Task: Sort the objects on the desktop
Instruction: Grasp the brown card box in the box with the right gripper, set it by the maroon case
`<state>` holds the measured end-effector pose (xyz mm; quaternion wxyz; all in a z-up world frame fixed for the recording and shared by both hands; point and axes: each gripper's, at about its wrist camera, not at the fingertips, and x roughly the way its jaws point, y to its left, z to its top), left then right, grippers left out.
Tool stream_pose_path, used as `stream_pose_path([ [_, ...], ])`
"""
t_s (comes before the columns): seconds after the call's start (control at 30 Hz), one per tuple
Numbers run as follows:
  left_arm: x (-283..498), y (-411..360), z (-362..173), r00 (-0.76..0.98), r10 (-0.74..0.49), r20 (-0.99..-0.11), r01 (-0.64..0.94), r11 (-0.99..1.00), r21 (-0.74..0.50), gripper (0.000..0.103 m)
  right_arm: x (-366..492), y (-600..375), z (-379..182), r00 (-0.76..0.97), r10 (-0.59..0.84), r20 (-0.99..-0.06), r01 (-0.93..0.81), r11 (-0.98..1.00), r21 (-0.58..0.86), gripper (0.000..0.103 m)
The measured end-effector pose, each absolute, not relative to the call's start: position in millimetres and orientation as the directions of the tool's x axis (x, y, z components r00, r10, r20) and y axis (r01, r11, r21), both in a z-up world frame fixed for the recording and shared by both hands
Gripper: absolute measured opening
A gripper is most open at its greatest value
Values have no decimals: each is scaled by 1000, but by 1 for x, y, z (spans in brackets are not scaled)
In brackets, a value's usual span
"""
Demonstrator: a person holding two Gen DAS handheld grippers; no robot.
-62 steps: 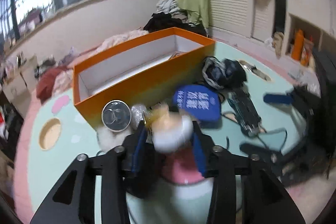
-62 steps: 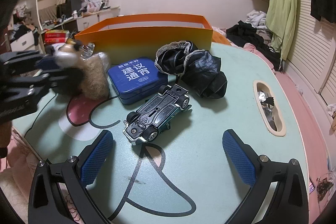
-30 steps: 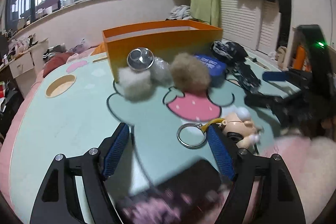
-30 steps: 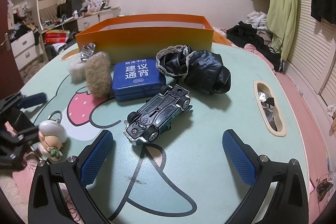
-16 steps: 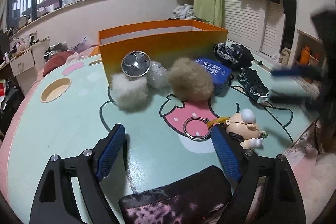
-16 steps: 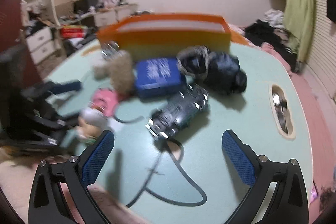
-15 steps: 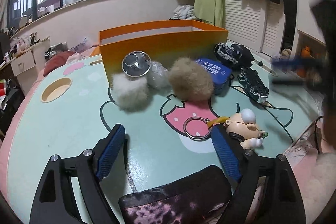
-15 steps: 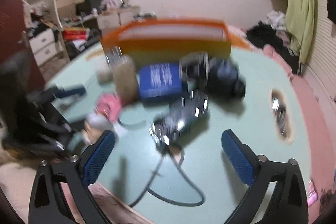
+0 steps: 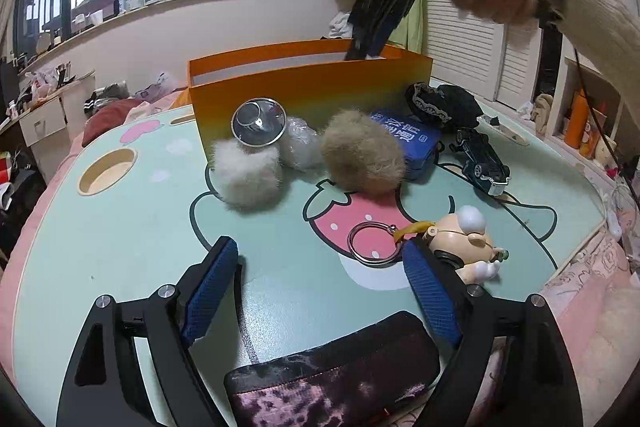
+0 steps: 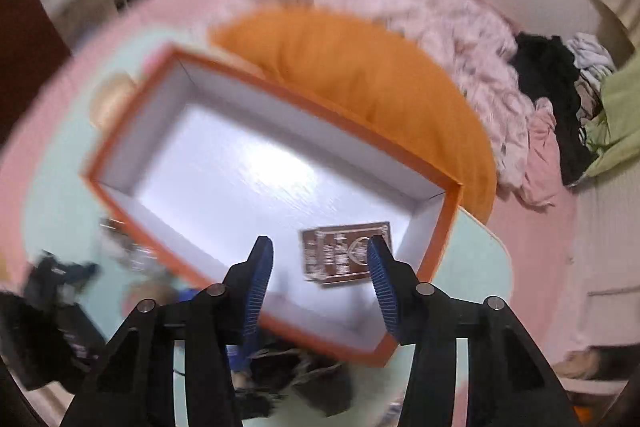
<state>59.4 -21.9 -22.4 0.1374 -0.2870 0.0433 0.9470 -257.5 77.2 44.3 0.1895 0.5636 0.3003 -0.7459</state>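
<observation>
Up and over the orange box (image 10: 436,227) the right gripper (image 10: 320,259) has swung, away from the toy car (image 9: 482,161). Its claw is spread wide and holds nothing. Nearest, the left gripper (image 9: 320,287) is open too, low over the table (image 9: 120,239), beside the doll keychain (image 9: 460,241). That doll looks light and hard; its ring is a good place to grab. Farther off, the box holds one brown card (image 10: 346,253).

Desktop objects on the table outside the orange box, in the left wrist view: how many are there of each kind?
Fur pompoms: 2
Toy car: 1
Blue tin: 1
Doll keychain: 1
Black lace-trimmed cloth: 1
Round metal lid: 1
Clear wrapped bundle: 1
Total: 8
</observation>
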Motion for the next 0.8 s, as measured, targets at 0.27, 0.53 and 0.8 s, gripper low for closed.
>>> stream_pose_path([
  [0.27,60,-21,-23,-798,234,-556,-286,-958,8,85,-277,81,-7,-205,192,-960,655,-702,-280,75],
  [0.53,60,-24,-22,-798,237,-554,-287,-958,3,85,-265,86,11,-215,77,-974,652,-731,-202,57],
  [0.8,60,-24,-22,-797,242,-553,-290,-957,0,85,-204,116,116,-384,-277,-881,632,-774,-32,57],
])
